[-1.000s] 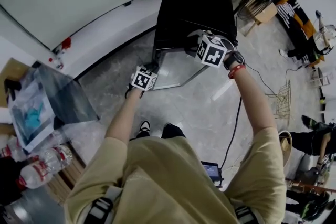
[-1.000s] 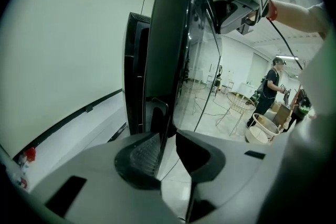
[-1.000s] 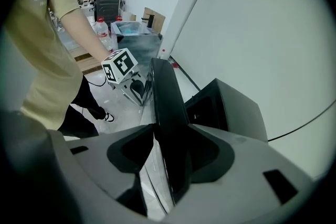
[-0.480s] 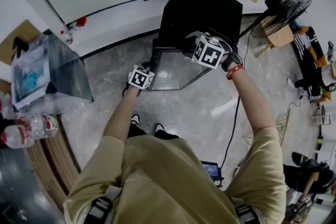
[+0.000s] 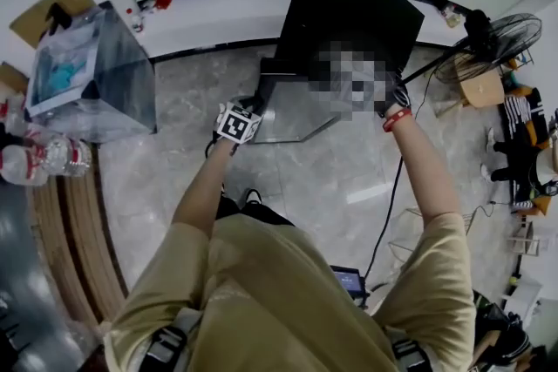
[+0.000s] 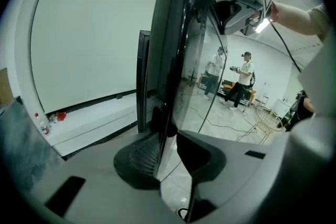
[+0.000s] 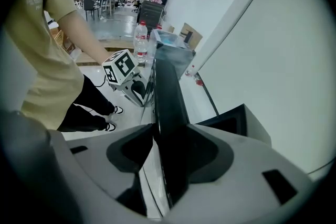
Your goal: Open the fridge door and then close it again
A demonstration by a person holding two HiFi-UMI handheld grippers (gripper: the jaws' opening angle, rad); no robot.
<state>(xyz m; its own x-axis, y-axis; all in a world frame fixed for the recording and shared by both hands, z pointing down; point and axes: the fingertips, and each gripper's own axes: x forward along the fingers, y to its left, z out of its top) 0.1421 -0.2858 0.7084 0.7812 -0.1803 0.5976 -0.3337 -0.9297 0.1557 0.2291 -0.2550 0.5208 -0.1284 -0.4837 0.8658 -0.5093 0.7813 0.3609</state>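
The black fridge (image 5: 349,4) stands on the floor with its glass door (image 5: 292,104) swung open toward me. My left gripper (image 5: 253,107) clamps the door's side edge. In the left gripper view the thin door edge (image 6: 167,113) runs down between the pads and the left gripper (image 6: 168,152) presses on it. My right gripper (image 7: 168,157) is shut on the door's top edge (image 7: 167,97), which passes between its pads. In the head view a blurred patch covers the right gripper; only its wrist (image 5: 394,113) shows.
A clear box with blue contents (image 5: 87,74) stands at the upper left, water bottles (image 5: 35,161) beside it. A standing fan (image 5: 497,39) and a cardboard box are at the right. A cable (image 5: 392,196) crosses the floor. People stand far off (image 6: 244,76).
Both grippers have stayed clamped on the door and shifted sideways with it. The head view has turned, so the clear box now sits higher at the left.
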